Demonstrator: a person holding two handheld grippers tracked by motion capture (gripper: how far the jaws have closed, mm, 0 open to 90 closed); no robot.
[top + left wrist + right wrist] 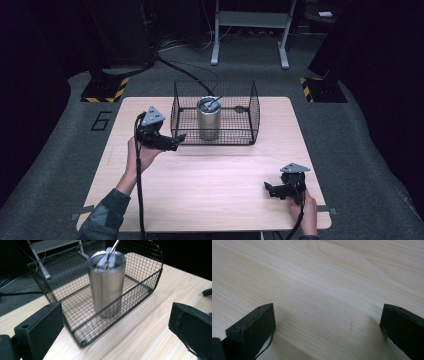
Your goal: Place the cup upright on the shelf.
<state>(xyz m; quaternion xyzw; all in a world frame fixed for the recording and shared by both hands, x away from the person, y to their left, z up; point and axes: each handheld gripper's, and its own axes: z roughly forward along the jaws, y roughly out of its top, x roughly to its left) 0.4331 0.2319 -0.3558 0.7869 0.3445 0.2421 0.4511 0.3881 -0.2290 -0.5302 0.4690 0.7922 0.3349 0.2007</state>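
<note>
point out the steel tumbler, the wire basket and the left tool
steel tumbler [208, 122]: high view, middle of its side wall.
wire basket [254, 107]: high view, right end wall mesh.
left tool [179, 137]: high view, between its jaw tips by the basket.

Your high view is lit from overhead onto the table: wood bright and evenly exposed, everything beyond the table going near-black, floor around it dim grey. Slight softness overall, low resolution. The wire basket throws a faint shadow on the table's near side. In your left gripper view the steel tumbler is smeared by motion blur, basket mesh streaked too; jaws in front of the tumbler stay sharper. Your right gripper view is clean, grain crisp, soft shadows under both jaws.
</note>
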